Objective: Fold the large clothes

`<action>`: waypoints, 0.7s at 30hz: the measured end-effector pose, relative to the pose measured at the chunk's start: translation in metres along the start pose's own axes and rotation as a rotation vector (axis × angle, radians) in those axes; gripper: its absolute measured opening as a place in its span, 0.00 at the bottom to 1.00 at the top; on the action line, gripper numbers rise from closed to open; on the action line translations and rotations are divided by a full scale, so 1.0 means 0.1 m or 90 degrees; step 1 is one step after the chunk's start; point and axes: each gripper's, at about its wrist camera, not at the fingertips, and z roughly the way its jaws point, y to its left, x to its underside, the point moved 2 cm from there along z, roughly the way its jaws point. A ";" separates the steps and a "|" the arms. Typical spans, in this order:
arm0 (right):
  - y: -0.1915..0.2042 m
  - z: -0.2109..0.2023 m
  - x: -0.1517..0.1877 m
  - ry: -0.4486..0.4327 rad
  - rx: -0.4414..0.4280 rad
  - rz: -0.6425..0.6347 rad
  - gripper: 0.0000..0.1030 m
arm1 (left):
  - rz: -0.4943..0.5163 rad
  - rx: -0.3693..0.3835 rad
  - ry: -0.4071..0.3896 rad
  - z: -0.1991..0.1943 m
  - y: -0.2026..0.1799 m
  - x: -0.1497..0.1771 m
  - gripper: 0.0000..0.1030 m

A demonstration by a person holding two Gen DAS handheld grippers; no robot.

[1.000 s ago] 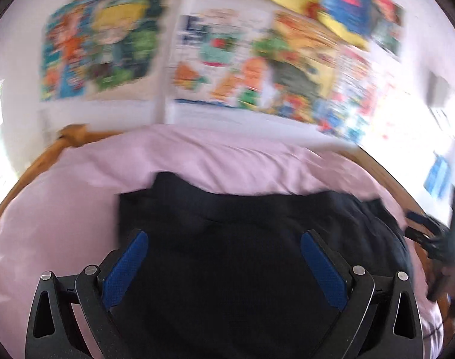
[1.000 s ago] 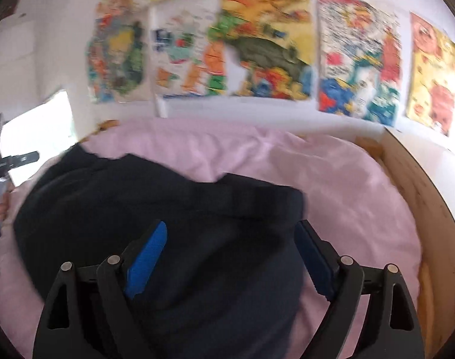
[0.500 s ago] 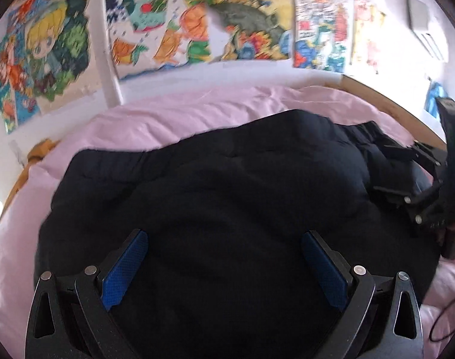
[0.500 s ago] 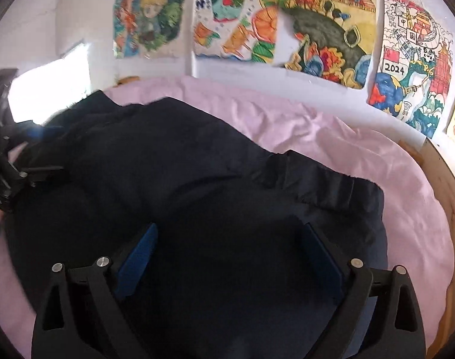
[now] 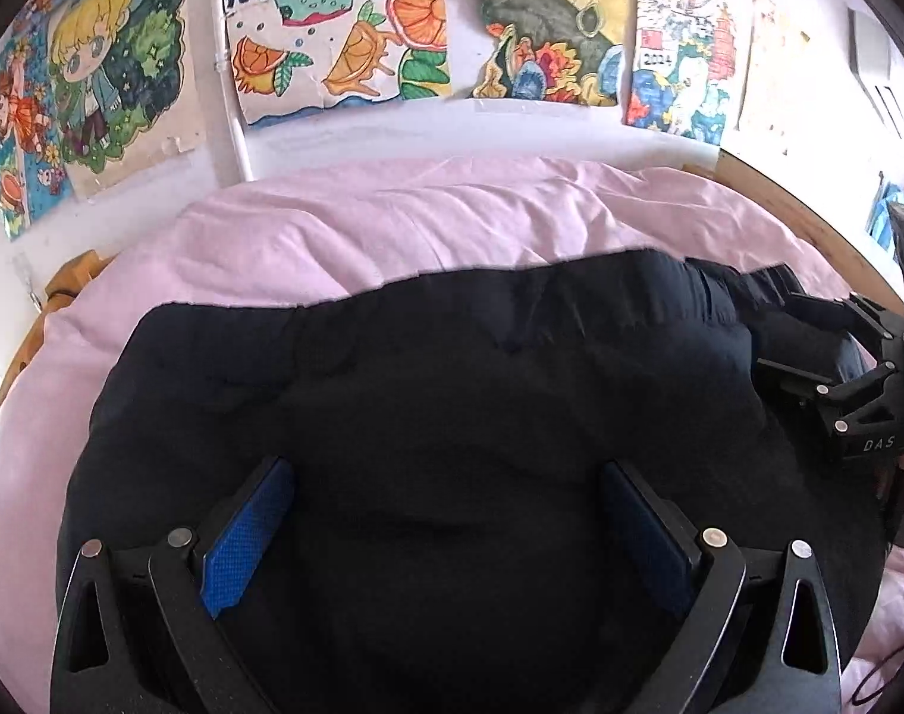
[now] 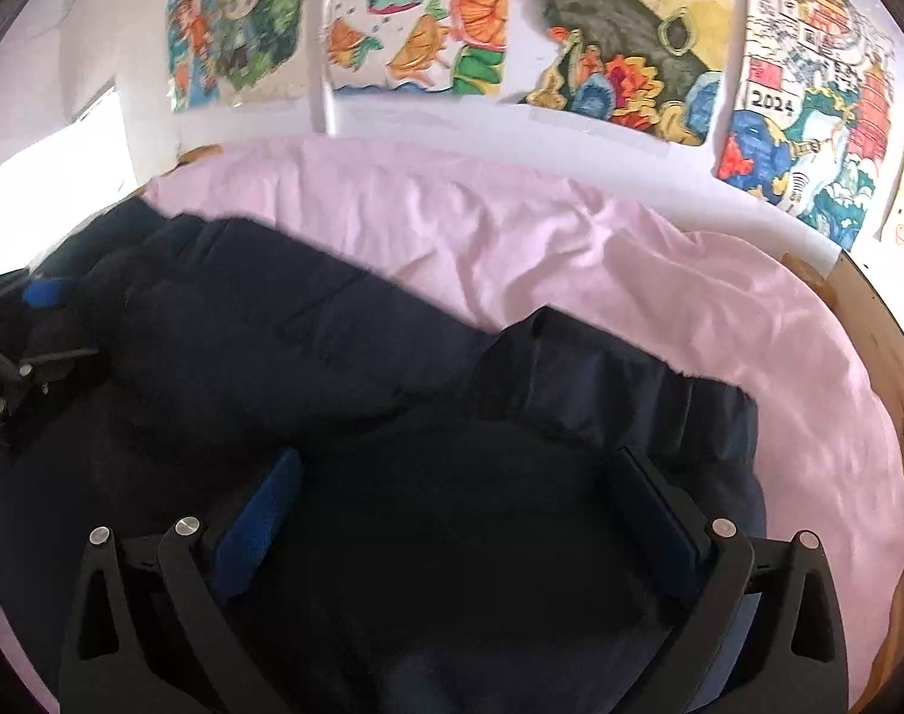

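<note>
1 large dark jacket (image 5: pixel 452 416) lies flat on the pink bed cover (image 5: pixel 392 226). We judge it soft, puffy, a little slippery, best taken by its hem. Left gripper (image 5: pixel 446 511) and right gripper (image 6: pixel 452 506) hover with fingers spread, holding nothing.

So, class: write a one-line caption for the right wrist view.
Open right gripper poised over a dark jacket lying on a pink bedcover.
</note>
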 end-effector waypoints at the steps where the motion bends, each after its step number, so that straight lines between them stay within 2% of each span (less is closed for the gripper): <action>1: -0.02 0.03 -0.03 0.002 0.005 0.006 0.98 | -0.002 -0.004 0.001 0.02 0.01 -0.03 1.00; 5: -0.07 0.21 -0.05 0.026 0.024 0.021 0.98 | -0.011 -0.021 0.026 0.18 0.05 -0.13 1.00; 10: -0.08 0.30 -0.05 0.040 0.017 0.031 0.99 | -0.024 -0.008 0.049 0.28 0.09 -0.14 1.00; 16: -0.22 0.13 -0.05 0.032 -0.045 0.067 0.98 | -0.044 0.022 0.035 0.09 0.20 -0.13 1.00; 21: -0.50 -0.19 0.06 -0.003 -0.091 0.083 0.99 | -0.057 0.052 -0.010 -0.27 0.41 0.00 1.00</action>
